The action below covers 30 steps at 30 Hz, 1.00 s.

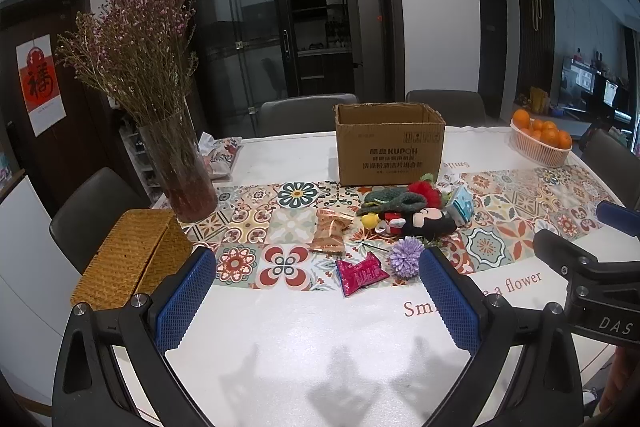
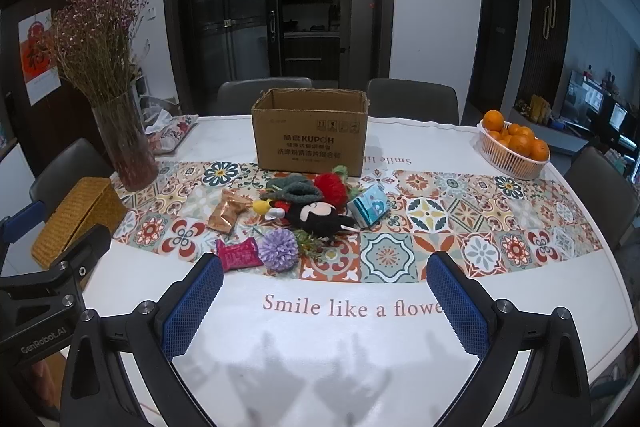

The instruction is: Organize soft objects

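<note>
An open cardboard box (image 1: 390, 147) (image 2: 312, 131) stands at the middle of the table. In front of it lies a pile: a black mouse plush (image 1: 424, 221) (image 2: 320, 217), a green knitted piece (image 1: 394, 201) (image 2: 294, 187), a red pompom (image 1: 426, 191) (image 2: 332, 189), a purple flower (image 1: 406, 251) (image 2: 278, 249), a tissue pack (image 1: 460, 205) (image 2: 370, 207), a gold snack bag (image 1: 330, 231) (image 2: 226, 213) and a pink wrapper (image 1: 360, 273) (image 2: 238, 255). My left gripper (image 1: 316, 259) and right gripper (image 2: 326, 265) are open and empty, hovering near the table's front.
A glass vase of dried flowers (image 1: 180, 167) (image 2: 124, 147) and a woven box (image 1: 132, 259) (image 2: 78, 219) are at the left. A basket of oranges (image 1: 540, 141) (image 2: 514, 149) is at the back right. Chairs surround the table.
</note>
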Available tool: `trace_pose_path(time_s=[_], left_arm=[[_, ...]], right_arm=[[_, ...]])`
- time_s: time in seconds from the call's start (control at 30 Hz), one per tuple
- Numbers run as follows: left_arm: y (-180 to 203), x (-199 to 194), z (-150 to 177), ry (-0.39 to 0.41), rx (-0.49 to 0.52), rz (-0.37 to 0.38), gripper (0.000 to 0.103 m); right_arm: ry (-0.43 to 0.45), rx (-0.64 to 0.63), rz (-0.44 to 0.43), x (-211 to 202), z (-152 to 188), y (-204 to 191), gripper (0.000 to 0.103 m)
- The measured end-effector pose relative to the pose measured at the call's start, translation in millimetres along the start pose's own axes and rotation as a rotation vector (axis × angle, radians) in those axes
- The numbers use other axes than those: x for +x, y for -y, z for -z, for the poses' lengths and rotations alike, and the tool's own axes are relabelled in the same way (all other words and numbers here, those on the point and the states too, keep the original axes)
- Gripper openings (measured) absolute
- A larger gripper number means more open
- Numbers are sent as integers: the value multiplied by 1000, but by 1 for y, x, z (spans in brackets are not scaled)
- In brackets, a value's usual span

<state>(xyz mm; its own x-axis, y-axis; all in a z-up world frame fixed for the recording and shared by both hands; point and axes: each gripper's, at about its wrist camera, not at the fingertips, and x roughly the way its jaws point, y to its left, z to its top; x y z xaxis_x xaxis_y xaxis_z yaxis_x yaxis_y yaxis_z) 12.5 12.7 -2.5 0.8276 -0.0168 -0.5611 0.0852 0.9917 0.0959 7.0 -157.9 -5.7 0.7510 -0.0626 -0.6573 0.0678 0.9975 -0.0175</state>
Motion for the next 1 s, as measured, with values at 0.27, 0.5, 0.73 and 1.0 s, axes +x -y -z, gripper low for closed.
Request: trace_pose_path(time_s=[0.27,0.5,0.73,1.0], left_arm=[[-2,6,-1,-12,4,16,103],[-3,19,-1,-38,11,37,103],[-6,36,-5,-53,5,46,103],[-21,70,-15,-102,-29,62,103]], right_arm=[[-17,5,-3,6,-1,1,103],[-38,4,-8,17,-3,0,103],[-54,18,-23,35,-15,-3,103],[-69,48,-33,69,-33,-13,103]])
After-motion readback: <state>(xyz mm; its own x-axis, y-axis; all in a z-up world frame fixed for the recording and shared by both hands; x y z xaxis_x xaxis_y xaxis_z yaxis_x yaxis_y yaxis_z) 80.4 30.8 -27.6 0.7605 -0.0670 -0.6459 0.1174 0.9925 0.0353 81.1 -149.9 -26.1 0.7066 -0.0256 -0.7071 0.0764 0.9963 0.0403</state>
